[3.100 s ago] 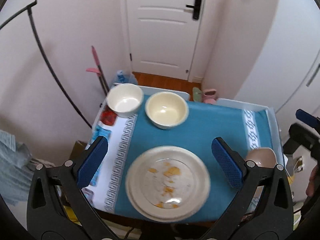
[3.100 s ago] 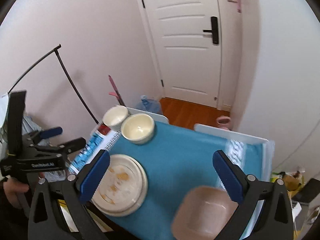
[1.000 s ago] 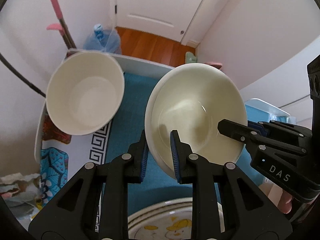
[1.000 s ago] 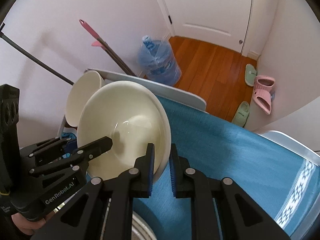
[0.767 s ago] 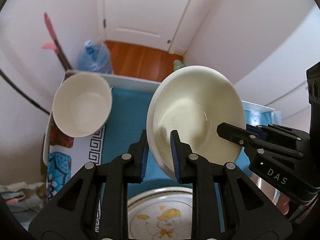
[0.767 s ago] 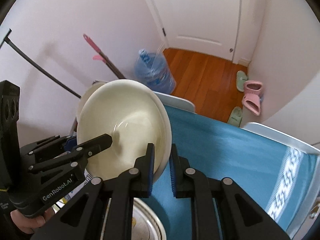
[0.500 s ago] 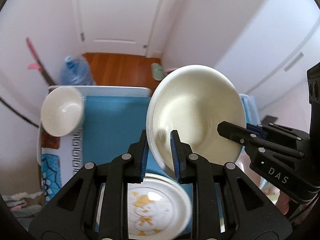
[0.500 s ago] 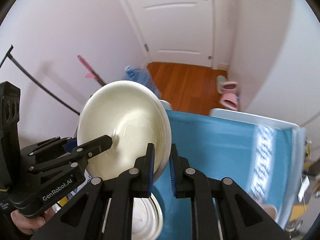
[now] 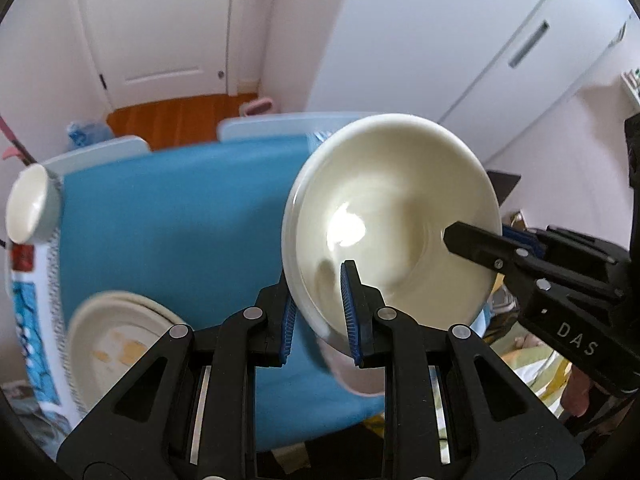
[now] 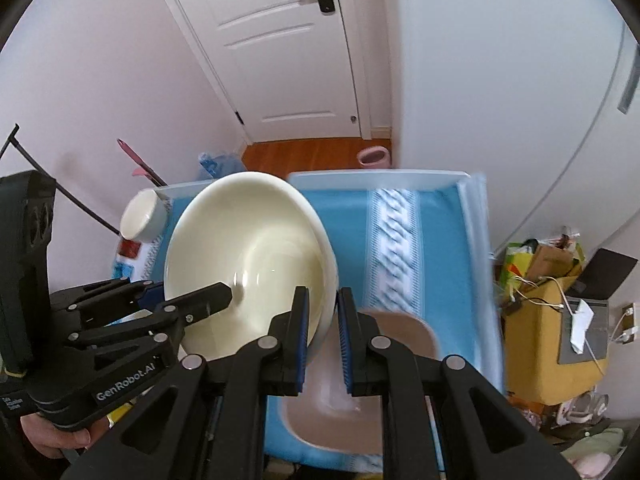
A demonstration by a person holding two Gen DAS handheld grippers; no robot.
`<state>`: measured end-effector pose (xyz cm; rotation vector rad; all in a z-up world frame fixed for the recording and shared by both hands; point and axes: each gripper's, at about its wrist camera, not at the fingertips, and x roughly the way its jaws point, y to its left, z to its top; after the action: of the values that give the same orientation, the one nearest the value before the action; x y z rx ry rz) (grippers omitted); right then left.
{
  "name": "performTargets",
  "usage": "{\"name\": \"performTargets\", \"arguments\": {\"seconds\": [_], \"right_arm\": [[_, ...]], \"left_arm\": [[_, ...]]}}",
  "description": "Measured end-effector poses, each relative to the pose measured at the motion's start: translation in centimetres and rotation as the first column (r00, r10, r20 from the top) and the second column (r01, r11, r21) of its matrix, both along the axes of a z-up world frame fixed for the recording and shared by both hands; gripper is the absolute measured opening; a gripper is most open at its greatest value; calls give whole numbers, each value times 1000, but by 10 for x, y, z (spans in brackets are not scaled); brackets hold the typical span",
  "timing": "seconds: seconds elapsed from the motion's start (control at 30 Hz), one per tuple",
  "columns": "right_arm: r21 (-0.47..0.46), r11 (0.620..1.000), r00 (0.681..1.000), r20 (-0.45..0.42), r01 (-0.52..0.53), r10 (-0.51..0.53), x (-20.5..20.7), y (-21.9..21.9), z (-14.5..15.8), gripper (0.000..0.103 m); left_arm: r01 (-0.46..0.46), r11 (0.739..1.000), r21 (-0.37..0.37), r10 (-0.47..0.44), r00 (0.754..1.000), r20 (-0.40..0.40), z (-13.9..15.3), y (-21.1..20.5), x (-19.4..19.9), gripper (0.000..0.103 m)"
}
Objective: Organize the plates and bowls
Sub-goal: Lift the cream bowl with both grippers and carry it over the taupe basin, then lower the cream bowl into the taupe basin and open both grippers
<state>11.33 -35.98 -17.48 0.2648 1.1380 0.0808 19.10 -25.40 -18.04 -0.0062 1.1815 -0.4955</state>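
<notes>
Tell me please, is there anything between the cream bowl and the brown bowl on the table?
Nothing visible. Both tools, left and right, hold the cream bowl by its rim, in the air. The brown bowl lies below it on the blue cloth, and looks empty.

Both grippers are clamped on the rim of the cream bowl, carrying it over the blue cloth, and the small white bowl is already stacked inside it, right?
Not quite. The small white bowl is not inside the cream bowl; the right wrist view shows it sitting apart at the table's far left corner. The rest holds: the left gripper and right gripper both clamp the cream bowl's rim above the blue cloth.
</notes>
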Motion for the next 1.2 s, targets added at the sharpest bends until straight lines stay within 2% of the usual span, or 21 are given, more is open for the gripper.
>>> {"name": "performTargets", "arguments": {"seconds": [0.2, 0.27, 0.43, 0.5, 0.83, 1.2], "right_arm": [[40, 999, 998, -67, -8, 11, -23, -34, -36, 13], [67, 998, 996, -93, -6, 12, -29, -40, -49, 13], [101, 995, 989, -149, 13, 3, -38, -41, -78, 13], [86, 996, 986, -165, 16, -2, -41, -38, -86, 13], [54, 998, 978, -207, 19, -7, -45, -38, -105, 13], [58, 998, 976, -215, 32, -19, -46, -36, -112, 13]], "left_arm": [[38, 998, 49, -33, 995, -97, -39, -39, -24, 19], [51, 995, 88, -40, 992, -118, -51, -47, -30, 19], [75, 986, 149, -52, 987, -149, -79, -51, -31, 19], [99, 981, 169, -74, 986, -151, -89, -48, -29, 19], [170, 952, 253, -126, 976, -179, -116, -63, -21, 19], [193, 936, 295, -148, 974, -169, -128, -66, -19, 19]]}}
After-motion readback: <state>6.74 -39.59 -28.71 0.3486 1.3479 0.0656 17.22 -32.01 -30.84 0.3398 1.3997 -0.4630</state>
